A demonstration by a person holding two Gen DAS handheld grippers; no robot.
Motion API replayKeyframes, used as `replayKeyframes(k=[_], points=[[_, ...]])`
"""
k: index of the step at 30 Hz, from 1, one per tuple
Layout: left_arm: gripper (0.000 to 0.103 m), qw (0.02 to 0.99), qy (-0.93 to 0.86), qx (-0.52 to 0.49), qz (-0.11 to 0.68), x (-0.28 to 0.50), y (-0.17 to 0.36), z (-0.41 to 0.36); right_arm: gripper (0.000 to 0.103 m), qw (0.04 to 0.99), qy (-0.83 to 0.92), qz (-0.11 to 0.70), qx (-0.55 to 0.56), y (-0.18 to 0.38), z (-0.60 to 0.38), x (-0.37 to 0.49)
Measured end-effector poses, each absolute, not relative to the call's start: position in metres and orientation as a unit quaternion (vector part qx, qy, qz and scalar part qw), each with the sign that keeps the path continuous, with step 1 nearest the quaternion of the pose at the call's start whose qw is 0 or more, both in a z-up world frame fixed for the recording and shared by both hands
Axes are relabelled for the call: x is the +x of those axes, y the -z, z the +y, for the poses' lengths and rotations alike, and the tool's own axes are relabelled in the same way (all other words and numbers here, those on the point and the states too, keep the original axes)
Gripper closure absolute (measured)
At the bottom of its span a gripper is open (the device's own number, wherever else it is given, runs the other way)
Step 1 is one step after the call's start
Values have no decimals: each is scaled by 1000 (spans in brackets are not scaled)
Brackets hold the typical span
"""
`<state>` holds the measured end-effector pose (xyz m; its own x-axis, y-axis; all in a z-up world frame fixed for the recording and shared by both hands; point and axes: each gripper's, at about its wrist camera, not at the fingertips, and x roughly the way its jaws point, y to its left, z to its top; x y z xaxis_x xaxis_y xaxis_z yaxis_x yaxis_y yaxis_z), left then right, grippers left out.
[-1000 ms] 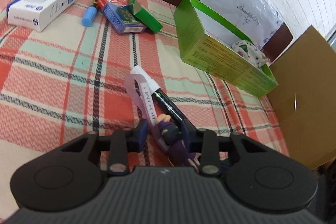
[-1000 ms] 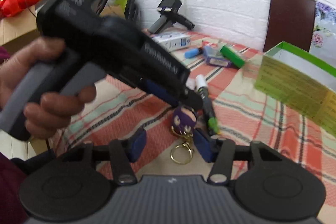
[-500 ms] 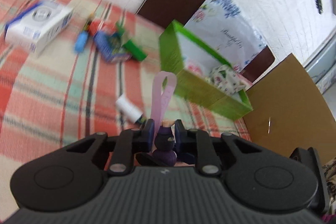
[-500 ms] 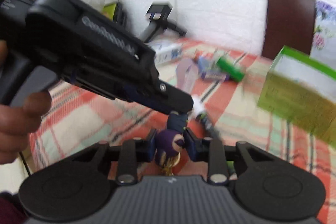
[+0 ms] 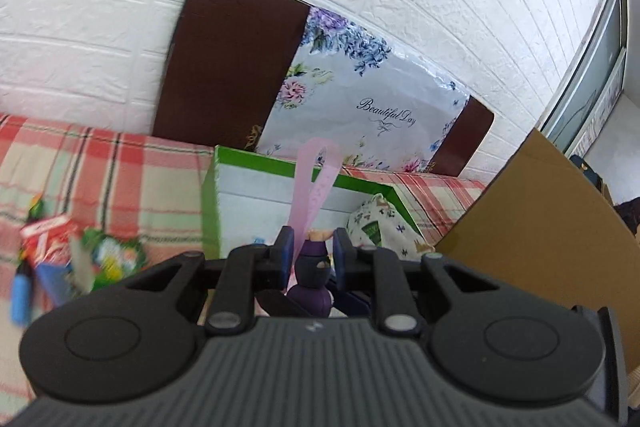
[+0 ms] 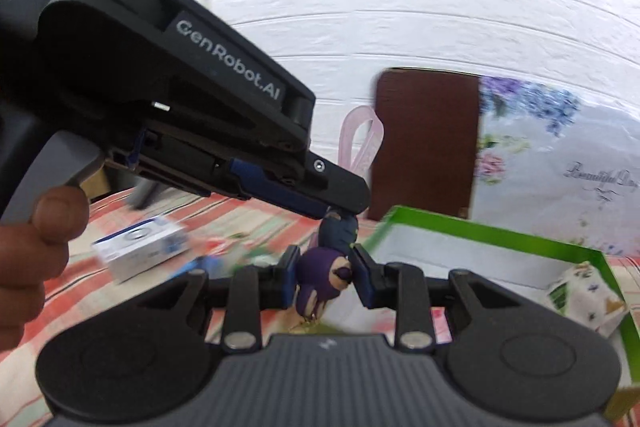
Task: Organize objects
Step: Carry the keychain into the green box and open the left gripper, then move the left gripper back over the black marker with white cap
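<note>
So both grippers have the same little purple figure keychain right now. My left gripper is clamped on its body, blue pads pressing from both sides, and the pink strap loop sticks straight up out of the grip, in front of the green box. From the right wrist camera I can see my right gripper clamped on the round purple head of the keychain, with the left gripper coming in from the upper left and pinching the figure's upper part right above my pads. So that's 2 grippers on 1 toy, held up in the air above the plaid tablecloth and just beside the box's open top. The strap shows behind the left gripper's tip in that view.

A bit of the gold key ring hangs under the head, but it's blurry and I can't make out much.

Inside the green box there's a small white patterned pouch sitting against the far right corner. Same pouch shows in the left view, just right of my fingers.

Off to the left on the cloth is a blurry pile of stuff: a white box, a red packet, a blue marker. A floral bag leans against a brown chair back behind the table, and a cardboard sheet stands at the right.

The person's hand is wrapped on the left gripper's handle.
</note>
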<state>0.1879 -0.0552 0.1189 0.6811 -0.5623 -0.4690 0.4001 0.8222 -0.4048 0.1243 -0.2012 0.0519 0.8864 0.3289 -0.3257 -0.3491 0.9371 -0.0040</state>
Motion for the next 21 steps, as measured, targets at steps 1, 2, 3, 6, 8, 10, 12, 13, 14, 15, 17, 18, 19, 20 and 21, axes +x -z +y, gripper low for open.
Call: replayKeyframes(k=[1, 2, 3, 6, 8, 10, 12, 13, 14, 15, 17, 18, 19, 20, 21], points=[[80, 906, 265, -131, 302, 196, -116, -60, 75, 971, -169, 166, -27, -49, -205, 133], [80, 906, 264, -125, 307, 204, -111, -64, 75, 971, -163, 173, -26, -47, -209, 140], [79, 906, 260, -119, 314, 211, -105, -68, 73, 971, -154, 181, -26, -41, -211, 148], [77, 912, 220, -98, 333, 224, -88, -73, 59, 972, -127, 195, -15, -29, -220, 161], [77, 912, 214, -103, 333, 222, -82, -67, 57, 973, -127, 194, 1, -25, -228, 155], [76, 916, 205, -98, 331, 216, -80, -64, 54, 974, -120, 192, 11, -23, -234, 146], [75, 919, 194, -94, 329, 207, -79, -60, 54, 974, -117, 192, 24, -22, -238, 135], [74, 920, 192, -96, 328, 200, -78, -58, 54, 974, -116, 193, 31, -21, -240, 128], [74, 921, 193, -97, 325, 193, -78, -55, 54, 973, -114, 194, 39, -20, -243, 121], [73, 922, 193, -95, 322, 184, -78, -51, 54, 973, -113, 194, 49, -19, -245, 110], [70, 926, 190, -90, 314, 165, -77, -46, 53, 976, -112, 179, 55, -21, -247, 90], [68, 928, 187, -89, 311, 155, -75, -42, 51, 976, -113, 178, 49, -22, -248, 82], [67, 929, 180, -89, 310, 145, -73, -38, 51, 975, -119, 180, 46, -22, -247, 76], [66, 930, 173, -87, 312, 136, -70, -33, 51, 974, -125, 184, 42, -22, -245, 70], [66, 930, 164, -83, 318, 129, -66, -28, 51, 972, -130, 192, 37, -21, -243, 69]])
